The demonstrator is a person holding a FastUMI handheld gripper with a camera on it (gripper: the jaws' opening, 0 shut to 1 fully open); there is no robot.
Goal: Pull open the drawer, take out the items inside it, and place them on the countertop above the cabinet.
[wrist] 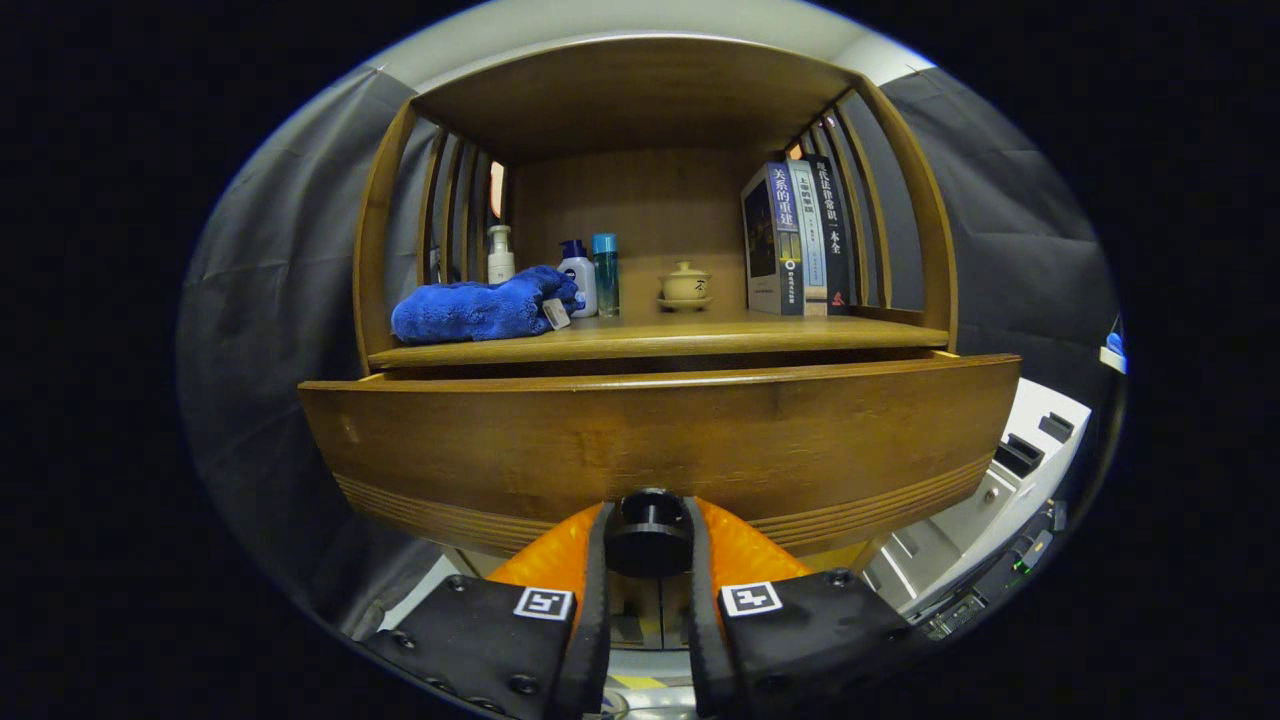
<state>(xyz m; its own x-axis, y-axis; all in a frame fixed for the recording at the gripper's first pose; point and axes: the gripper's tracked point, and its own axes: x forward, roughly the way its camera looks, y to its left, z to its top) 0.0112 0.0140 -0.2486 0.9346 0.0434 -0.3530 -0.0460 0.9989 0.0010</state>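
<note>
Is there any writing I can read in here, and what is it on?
"关系的重建": spine of the leftmost book.
Other book spines, bottles, towel tag: too small or blurred.
Tool, shut on the drawer knob: square patterns, no words.

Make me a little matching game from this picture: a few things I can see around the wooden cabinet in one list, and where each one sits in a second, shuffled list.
Things:
1. blue fluffy towel
2. small beige lidded teacup
3. upright row of books
4. round black drawer knob

Places:
A. between the tool's two fingers, which press on it from both sides
B. at the right end of the wooden countertop
C. at the left end of the countertop, in front of the bottles
D. near the middle of the countertop, left of the books

Pairs: 1-C, 2-D, 3-B, 4-A
</note>
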